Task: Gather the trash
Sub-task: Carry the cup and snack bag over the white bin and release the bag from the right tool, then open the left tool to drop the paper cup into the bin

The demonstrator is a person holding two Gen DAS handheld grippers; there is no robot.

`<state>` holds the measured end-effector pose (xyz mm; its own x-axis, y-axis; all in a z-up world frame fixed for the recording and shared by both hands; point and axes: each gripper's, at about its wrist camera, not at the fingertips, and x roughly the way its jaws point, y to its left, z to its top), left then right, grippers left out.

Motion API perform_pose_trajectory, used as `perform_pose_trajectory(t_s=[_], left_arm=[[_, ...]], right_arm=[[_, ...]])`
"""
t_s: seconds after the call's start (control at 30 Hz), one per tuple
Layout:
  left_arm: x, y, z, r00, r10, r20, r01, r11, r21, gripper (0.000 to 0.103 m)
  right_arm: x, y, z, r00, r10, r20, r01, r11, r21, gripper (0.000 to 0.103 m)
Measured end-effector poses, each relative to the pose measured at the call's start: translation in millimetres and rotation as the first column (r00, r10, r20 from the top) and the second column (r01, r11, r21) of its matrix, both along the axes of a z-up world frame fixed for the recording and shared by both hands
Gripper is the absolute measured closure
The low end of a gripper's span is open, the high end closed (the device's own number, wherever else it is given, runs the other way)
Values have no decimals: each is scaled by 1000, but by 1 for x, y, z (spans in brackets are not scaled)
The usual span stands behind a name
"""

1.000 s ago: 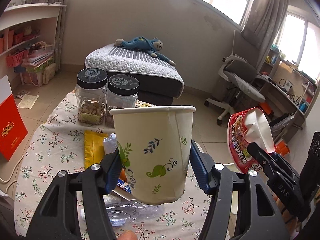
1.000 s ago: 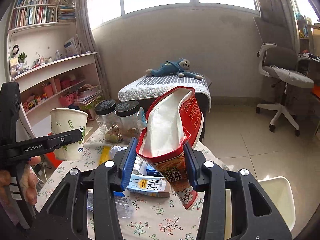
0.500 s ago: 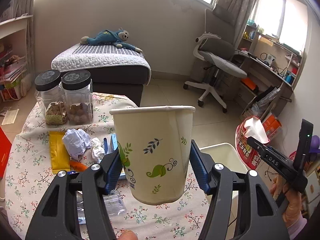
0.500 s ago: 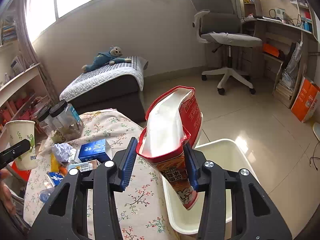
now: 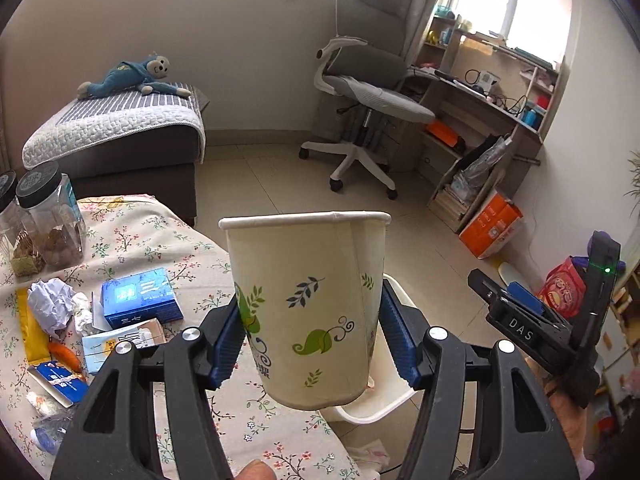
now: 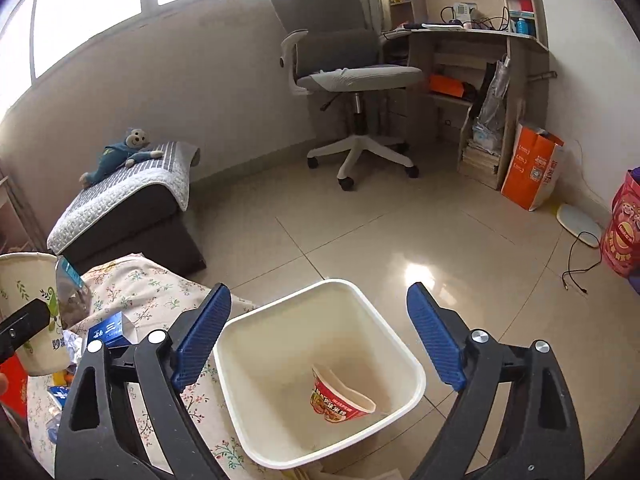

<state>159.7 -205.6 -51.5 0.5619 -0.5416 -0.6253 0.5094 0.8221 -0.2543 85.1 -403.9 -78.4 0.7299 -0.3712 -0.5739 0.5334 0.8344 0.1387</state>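
My left gripper (image 5: 312,340) is shut on a white paper cup with green leaf prints (image 5: 308,304), held upright above the table's right edge; the cup also shows in the right wrist view (image 6: 28,308). My right gripper (image 6: 320,344) is open and empty above a white trash bin (image 6: 240,384) on the floor. A red instant-noodle cup (image 6: 340,400) lies inside the bin. The bin's rim (image 5: 396,396) shows behind the paper cup in the left wrist view. The right gripper (image 5: 516,304) shows at the right there.
A floral-cloth table (image 5: 160,236) holds a blue box (image 5: 140,296), crumpled paper (image 5: 52,304), a yellow wrapper (image 5: 32,332), a milk carton (image 5: 120,340) and two jars (image 5: 48,216). An office chair (image 6: 344,76), a bed (image 6: 124,196) and a desk (image 6: 476,40) stand beyond.
My right gripper moved over the bin, opened and let go of the red noodle cup, which now lies in the bin. My left gripper swung right with the paper cup.
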Motion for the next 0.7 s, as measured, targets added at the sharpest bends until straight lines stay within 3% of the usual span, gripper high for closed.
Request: perform_pose_trajectory(t_s=[0.17,0.37,0.47,0.5,0.7], left_arm=[[0,-36,-9,998,-51,-42,51,999,-11,42],[-1,-75,-17,992,-106,-70,106,994,-6,42],[0,-92,-19,989,-128,-72,128,992,-1,35],[1,-96,-18,989,-126,-72,126,992,1,27],[4,-94,-11,998,-57,-25,57,998,20,19]], right_arm=[[-15,-15,7,995,-98,29,99,994,-47,7],[-29,-30,11,980,-193,44,196,977,-89,7],[-35,-37,12,972,-232,47,235,967,-102,7],[-37,-39,12,968,-245,48,249,963,-107,7],[-42,-38,14,957,-284,63,290,947,-136,7]])
